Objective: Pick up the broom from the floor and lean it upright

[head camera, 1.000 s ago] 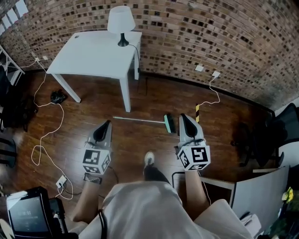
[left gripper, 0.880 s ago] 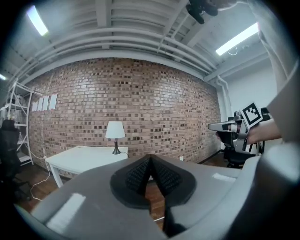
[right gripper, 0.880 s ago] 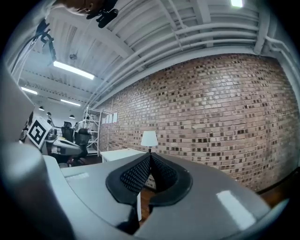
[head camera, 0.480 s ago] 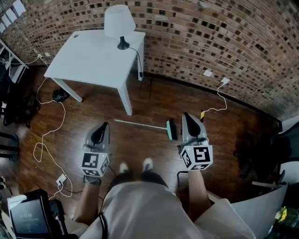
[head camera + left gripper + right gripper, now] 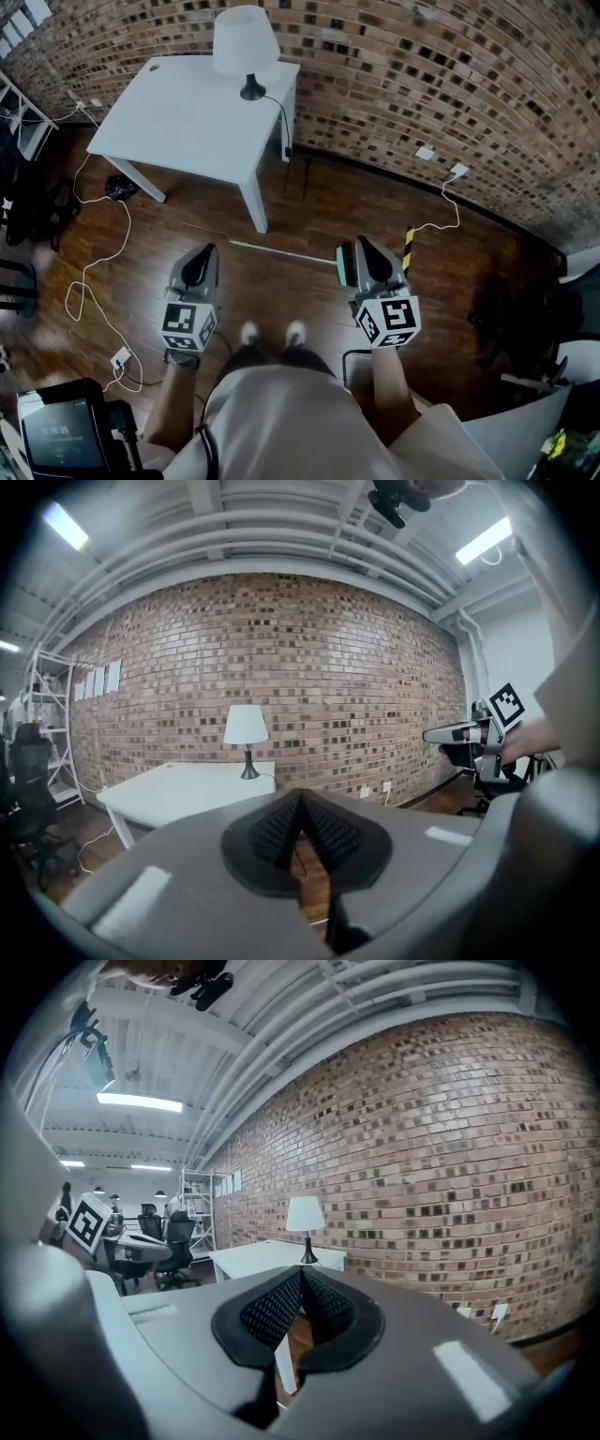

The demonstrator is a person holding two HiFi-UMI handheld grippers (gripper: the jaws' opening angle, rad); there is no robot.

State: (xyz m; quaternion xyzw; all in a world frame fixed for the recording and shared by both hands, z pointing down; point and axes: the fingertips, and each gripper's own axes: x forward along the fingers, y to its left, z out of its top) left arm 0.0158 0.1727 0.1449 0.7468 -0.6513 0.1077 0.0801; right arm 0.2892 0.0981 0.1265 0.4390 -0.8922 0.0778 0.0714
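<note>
The broom lies flat on the wooden floor, its thin pale handle (image 5: 281, 253) pointing left and its green head (image 5: 344, 267) at the right end. My right gripper (image 5: 361, 242) hovers just right of the head, partly over it, jaws closed with nothing in them. My left gripper (image 5: 208, 249) is held left of the handle's far end, apart from it. In the left gripper view the left gripper (image 5: 300, 799) has its pads meeting, empty, and the right gripper (image 5: 464, 735) shows at the right edge. The right gripper view shows the right gripper (image 5: 301, 1272) closed and pointing at the brick wall.
A white table (image 5: 197, 112) with a lamp (image 5: 246, 47) stands against the brick wall (image 5: 422, 84), just beyond the broom. White cables (image 5: 94, 272) trail over the floor at left. A black-and-yellow striped post (image 5: 409, 246) stands right of the broom. The person's feet (image 5: 272, 333) are just behind it.
The person has stepped forward, both feet now together. Both grippers have moved ahead and a little down; the right one has closed in on the broom head. The broom has not moved.
</note>
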